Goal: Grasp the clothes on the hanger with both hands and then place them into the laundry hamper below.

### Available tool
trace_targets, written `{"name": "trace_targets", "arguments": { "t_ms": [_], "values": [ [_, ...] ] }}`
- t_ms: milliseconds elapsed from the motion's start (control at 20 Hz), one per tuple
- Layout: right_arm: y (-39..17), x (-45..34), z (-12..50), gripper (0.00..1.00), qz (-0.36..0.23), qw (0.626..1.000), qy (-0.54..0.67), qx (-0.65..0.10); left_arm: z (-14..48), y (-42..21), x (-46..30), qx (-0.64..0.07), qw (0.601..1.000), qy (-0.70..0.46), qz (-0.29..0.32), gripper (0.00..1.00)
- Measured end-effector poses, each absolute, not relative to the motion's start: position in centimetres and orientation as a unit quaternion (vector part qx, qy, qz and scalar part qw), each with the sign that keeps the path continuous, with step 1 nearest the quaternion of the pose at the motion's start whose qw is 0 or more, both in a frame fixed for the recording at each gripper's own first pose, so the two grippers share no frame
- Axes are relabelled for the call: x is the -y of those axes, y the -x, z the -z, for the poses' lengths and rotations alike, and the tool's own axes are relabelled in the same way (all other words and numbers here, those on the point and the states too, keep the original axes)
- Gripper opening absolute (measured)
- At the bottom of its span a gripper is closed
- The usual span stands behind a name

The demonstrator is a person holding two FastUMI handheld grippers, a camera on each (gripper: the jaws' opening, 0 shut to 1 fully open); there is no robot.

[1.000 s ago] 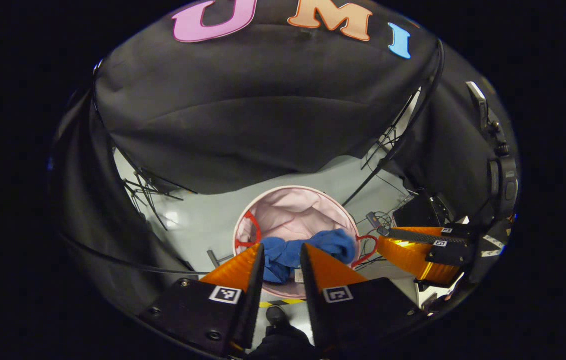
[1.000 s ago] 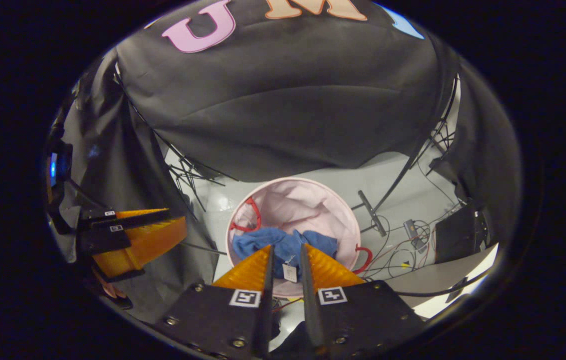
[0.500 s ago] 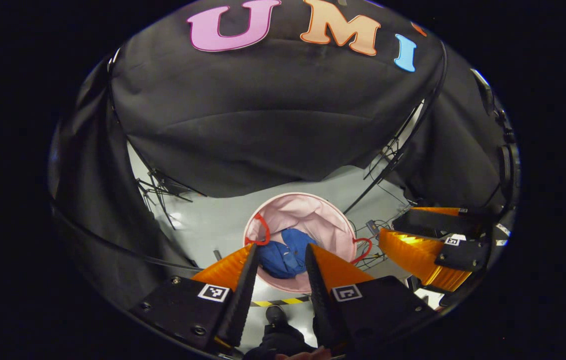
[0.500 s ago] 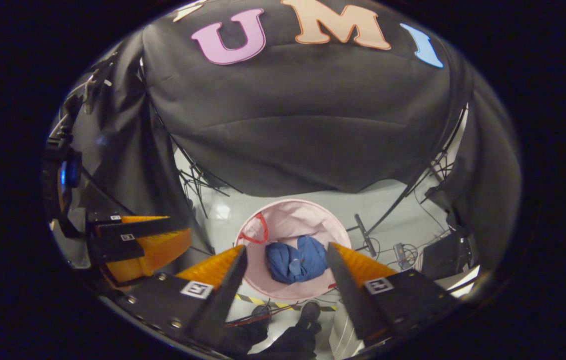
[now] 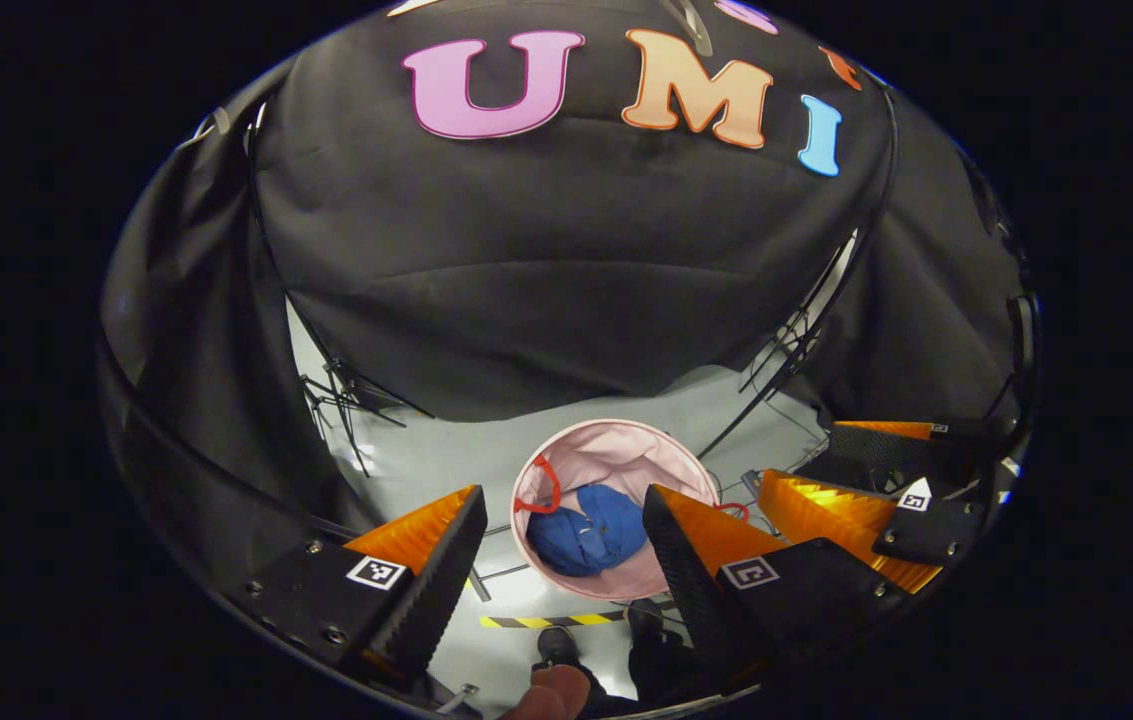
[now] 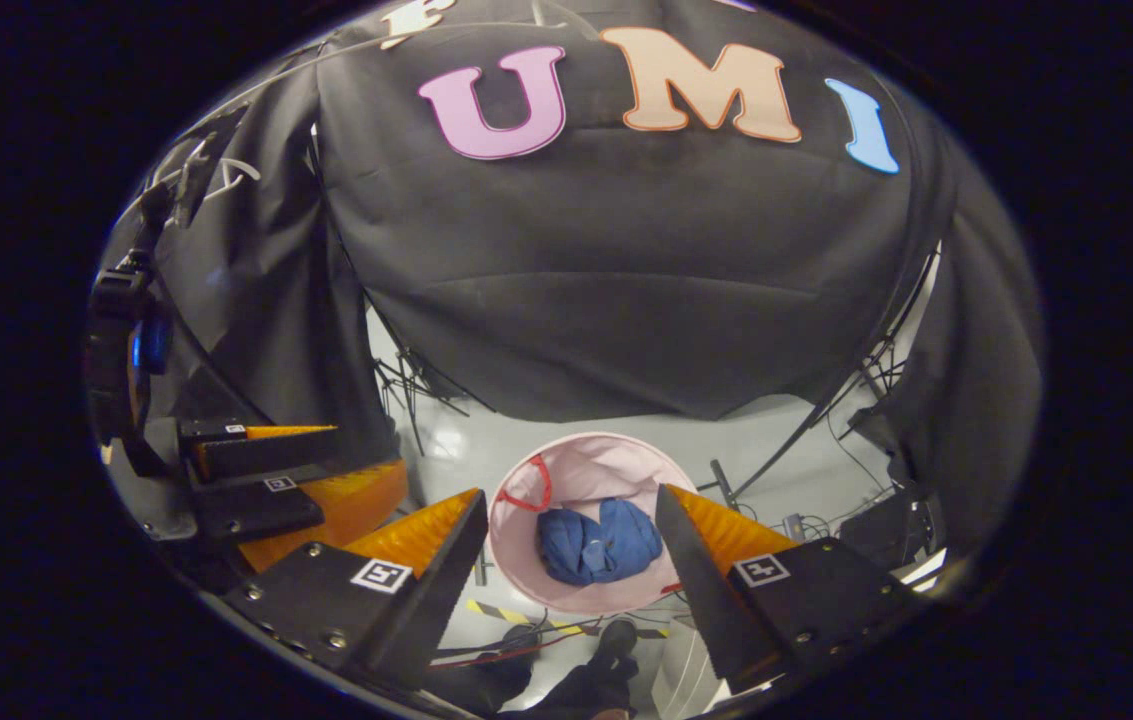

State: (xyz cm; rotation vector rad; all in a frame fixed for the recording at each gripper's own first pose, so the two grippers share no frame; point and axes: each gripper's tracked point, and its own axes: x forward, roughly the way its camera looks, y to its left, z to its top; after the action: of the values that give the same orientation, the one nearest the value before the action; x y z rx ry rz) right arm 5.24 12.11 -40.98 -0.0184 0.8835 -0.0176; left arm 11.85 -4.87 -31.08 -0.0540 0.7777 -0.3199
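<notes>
Both of mine are wide apart and holding nothing: the left gripper (image 5: 566,535) and the right gripper (image 6: 566,535) hang high over the pink hamper (image 5: 616,450), which sits far below, straight ahead between my fingertips. The blue clothes (image 5: 586,528) lie bunched in the bottom of it, well clear of my fingers. By my reading the drop is done and this is the last step; all the next move asks is to draw away without snagging anything.
</notes>
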Motion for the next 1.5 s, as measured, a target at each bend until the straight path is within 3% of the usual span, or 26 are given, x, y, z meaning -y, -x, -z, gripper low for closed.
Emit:
{"name": "trace_targets", "arguments": {
  "t_ms": [400,900,1350,1400,1450,1500],
  "values": [
    [-7.1,-12.6,35.5,1.0,0.018,0.925,-0.01,-0.38,23.7,-12.4,4.4,-0.316,0.936,0.039,0.152,0.98],
    [-7.5,-11.3,27.8,1.0,0.04,0.948,-0.019,-0.314,22.9,-10.4,7.1,-0.315,0.929,0.039,0.192,0.97],
    [-7.1,-8.7,20.5,1.0,0.064,0.97,0.015,-0.233,14.1,-10.2,6.9,-0.194,0.962,0.04,0.188,0.96],
    [-7.1,-8.8,19.6,1.0,0.065,0.973,0.013,-0.221,13.2,-10.4,6.6,-0.178,0.967,0.033,0.18,0.92],
    [-6.9,-8.9,18.7,0.96,0.069,0.975,0.009,-0.21,12.4,-10.5,6.1,-0.166,0.971,0.025,0.172,0.96],
    [-6.6,-8.9,17.8,1.0,0.071,0.977,0.004,-0.201,11.8,-10.6,5.6,-0.151,0.975,0.019,0.163,0.96]
  ]
}}
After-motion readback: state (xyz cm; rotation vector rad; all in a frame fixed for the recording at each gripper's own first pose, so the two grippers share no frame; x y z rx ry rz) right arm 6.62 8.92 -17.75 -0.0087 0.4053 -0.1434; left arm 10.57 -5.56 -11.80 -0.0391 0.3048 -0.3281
